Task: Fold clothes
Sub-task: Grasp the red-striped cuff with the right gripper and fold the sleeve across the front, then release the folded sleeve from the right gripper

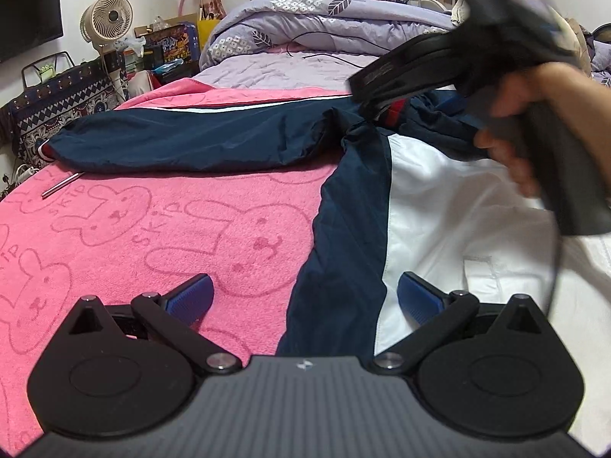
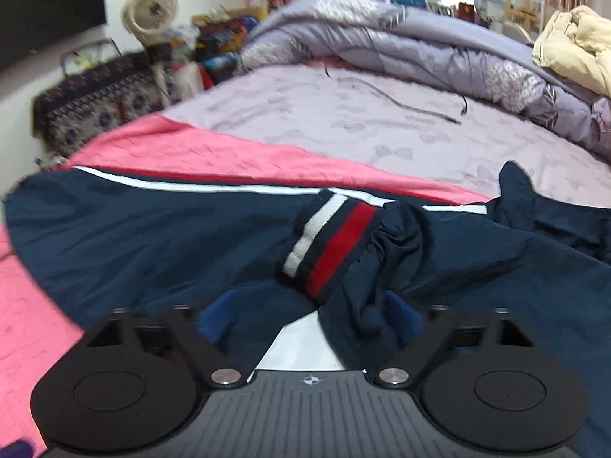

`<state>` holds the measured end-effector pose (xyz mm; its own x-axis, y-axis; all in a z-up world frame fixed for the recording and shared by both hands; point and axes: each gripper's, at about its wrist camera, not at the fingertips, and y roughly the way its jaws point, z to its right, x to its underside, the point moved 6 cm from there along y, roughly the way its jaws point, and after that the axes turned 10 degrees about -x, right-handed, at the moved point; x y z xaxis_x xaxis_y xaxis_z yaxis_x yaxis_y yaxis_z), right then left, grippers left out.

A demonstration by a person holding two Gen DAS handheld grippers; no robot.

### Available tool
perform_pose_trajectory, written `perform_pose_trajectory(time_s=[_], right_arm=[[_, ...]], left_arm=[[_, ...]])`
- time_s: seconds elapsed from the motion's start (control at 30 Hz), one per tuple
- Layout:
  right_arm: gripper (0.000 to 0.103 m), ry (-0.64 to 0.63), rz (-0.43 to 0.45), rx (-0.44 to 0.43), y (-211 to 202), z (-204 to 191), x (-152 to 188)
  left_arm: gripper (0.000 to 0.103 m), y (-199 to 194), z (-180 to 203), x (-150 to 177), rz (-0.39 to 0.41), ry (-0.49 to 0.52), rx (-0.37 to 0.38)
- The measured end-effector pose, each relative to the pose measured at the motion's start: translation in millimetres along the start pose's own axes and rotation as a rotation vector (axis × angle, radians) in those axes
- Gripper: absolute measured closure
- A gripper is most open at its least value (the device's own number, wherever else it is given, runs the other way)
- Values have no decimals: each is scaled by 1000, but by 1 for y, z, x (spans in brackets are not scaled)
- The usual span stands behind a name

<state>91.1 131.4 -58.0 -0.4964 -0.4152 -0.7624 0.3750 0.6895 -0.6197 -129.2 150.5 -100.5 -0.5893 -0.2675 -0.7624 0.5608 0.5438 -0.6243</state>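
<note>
A navy and white jacket lies spread on a pink rabbit-print towel, one navy sleeve stretched out to the left. My left gripper is open just above the jacket's navy side panel, holding nothing. A hand holds my right gripper over the jacket's upper part. In the right wrist view the other sleeve is folded in, and its red and white striped cuff rests on the navy fabric. My right gripper is open, with bunched sleeve cloth lying loose between its wide-set pads.
A thin metal rod lies on the towel near the left sleeve end. Beyond the towel is lilac bedsheet with a black cable, then a piled quilt. A fan and clutter stand at the left.
</note>
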Motion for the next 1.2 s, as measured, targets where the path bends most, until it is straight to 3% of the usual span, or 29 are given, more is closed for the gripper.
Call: perform_pose_trajectory(time_s=[0.07,0.17,0.4,0.5,0.73,0.97,1.2], right_arm=[[14,-1,64,-7,-26,8,6],[8,26,121,55,-65,36,17],[4,96,16,207,-100,108,65],[0,200,-108,256,-82,138,92],[0,164,-127,178,-117,116,98],[0,88,-188,224,-164,96,116],[0,20,-232,277,-184,82,146]], left_arm=[[0,0,0,0,0,1,-1],[0,1,-1,1,1,2,-1],[0,1,0,0,4,7,-8],[0,1,0,0,4,8,-9],[0,1,-1,1,7,12,-12],[0,1,0,0,8,14,-16],[0,0,1,1,10,21,-23]])
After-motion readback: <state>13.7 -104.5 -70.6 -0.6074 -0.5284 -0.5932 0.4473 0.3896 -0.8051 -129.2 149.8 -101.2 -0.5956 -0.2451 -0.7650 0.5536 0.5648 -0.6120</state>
